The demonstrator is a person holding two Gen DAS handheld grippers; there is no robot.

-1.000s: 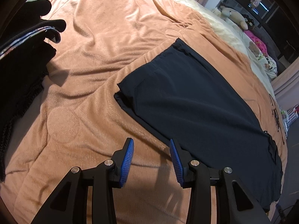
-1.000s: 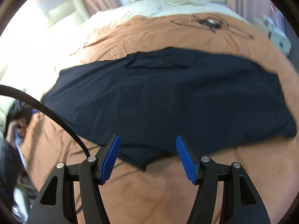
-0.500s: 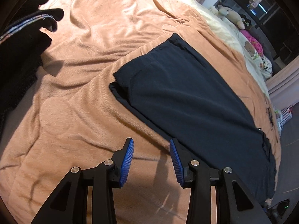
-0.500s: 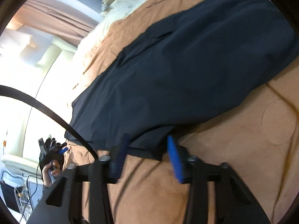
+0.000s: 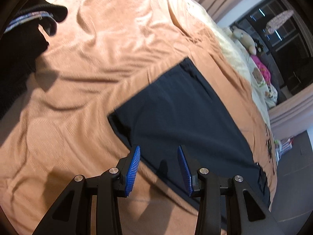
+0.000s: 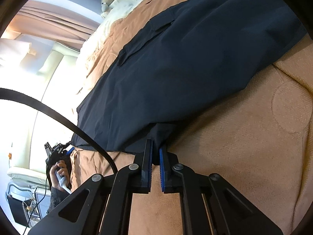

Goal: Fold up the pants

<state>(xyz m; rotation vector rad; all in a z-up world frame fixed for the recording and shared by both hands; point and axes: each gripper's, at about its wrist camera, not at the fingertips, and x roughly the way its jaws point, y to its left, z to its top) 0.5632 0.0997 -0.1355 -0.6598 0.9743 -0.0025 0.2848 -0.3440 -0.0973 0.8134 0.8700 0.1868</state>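
Dark navy pants (image 5: 185, 113) lie flat, folded lengthwise, on an orange-tan blanket (image 5: 78, 117). In the left wrist view my left gripper (image 5: 159, 154) is open, its blue pads hovering over the pants' near edge, close to one corner. In the right wrist view the pants (image 6: 185, 58) fill the upper middle. My right gripper (image 6: 155, 148) is shut on a protruding corner of the pants at their near edge, with fabric pinched between the pads.
A pile of black clothing (image 5: 17, 45) lies at the left of the bed. Stuffed toys (image 5: 244, 39) and cream bedding sit at the far end. A black cable (image 6: 58, 117) crosses the right wrist view. The bed's edge and floor (image 5: 293, 195) are at right.
My right gripper closed from wide open onto the pants' corner and tilted. My left gripper moved forward and right over the pants' edge, still open.
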